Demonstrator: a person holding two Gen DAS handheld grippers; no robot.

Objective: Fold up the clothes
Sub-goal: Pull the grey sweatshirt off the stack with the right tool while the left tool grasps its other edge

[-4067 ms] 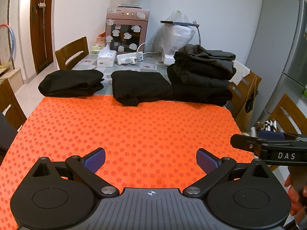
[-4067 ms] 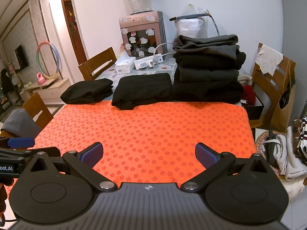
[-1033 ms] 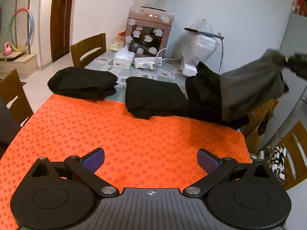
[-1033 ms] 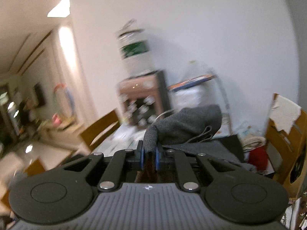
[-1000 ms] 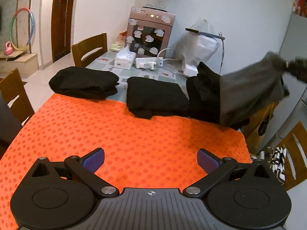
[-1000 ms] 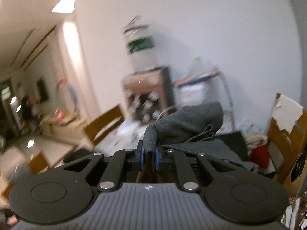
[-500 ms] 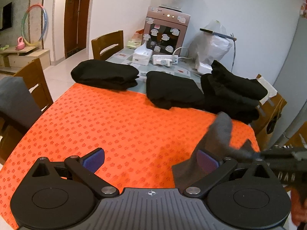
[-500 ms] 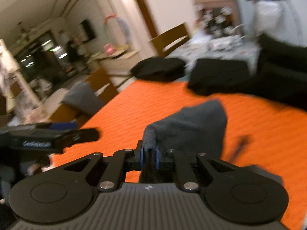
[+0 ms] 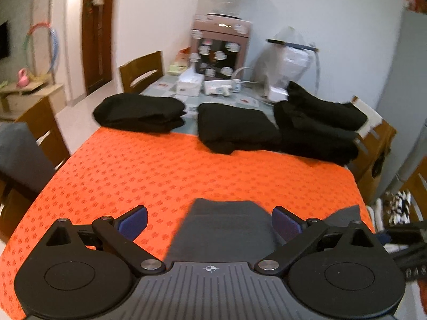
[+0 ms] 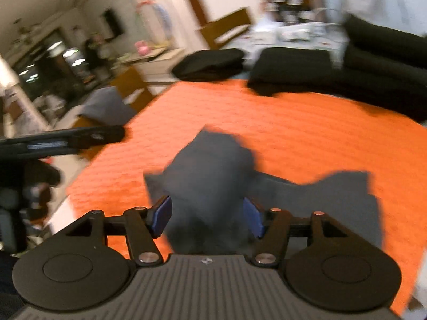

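A grey garment (image 9: 226,229) lies bunched on the near edge of the orange patterned cloth (image 9: 170,170); it also shows in the right wrist view (image 10: 210,184). My left gripper (image 9: 209,222) is open and empty, with the garment lying between its blue pads. My right gripper (image 10: 208,217) is open, its blue pads apart on either side of the garment's raised fold. Three piles of dark folded clothes sit at the far edge: left (image 9: 140,112), middle (image 9: 234,126), and a taller stack on the right (image 9: 317,125).
A water dispenser (image 9: 221,50), tissue box (image 9: 188,85), power strip and a white bag (image 9: 289,61) stand at the back of the table. Wooden chairs (image 9: 141,70) surround it. A fridge (image 9: 405,93) is at the right.
The right gripper pulled the grey garment off the right stack, carried it down to the near part of the orange cloth, then opened and let it go. The left gripper stayed open.
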